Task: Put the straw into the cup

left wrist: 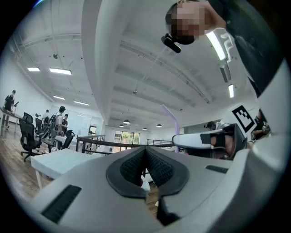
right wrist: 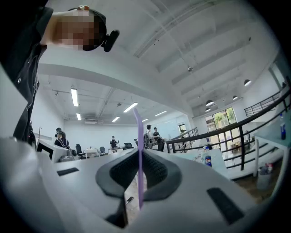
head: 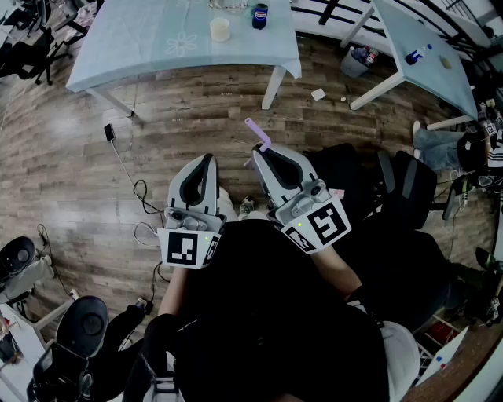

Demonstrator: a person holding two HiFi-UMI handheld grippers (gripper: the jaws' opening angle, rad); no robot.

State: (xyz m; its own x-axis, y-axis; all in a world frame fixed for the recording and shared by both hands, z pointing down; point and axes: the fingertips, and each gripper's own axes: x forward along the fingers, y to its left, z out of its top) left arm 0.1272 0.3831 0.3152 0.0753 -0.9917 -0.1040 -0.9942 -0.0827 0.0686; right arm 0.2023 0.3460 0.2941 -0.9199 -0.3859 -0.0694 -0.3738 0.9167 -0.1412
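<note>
A purple straw [head: 258, 133] sticks up from my right gripper [head: 259, 151], whose jaws are shut on it. In the right gripper view the straw [right wrist: 138, 145] runs upright between the dark pads [right wrist: 157, 170]. My left gripper [head: 207, 159] hangs beside it on the left, shut with nothing between its pads [left wrist: 132, 166]. From the left gripper view the straw [left wrist: 171, 119] and the right gripper show off to the right. A pale cup [head: 220, 29] stands on the light table [head: 141, 47] far ahead, well apart from both grippers.
A blue can [head: 260, 16] stands next to the cup; it also shows as the can [right wrist: 207, 159] in the right gripper view. A second table [head: 416, 39] is at the right. Cables and a phone [head: 110, 132] lie on the wooden floor. Office chairs stand around; people are in the background.
</note>
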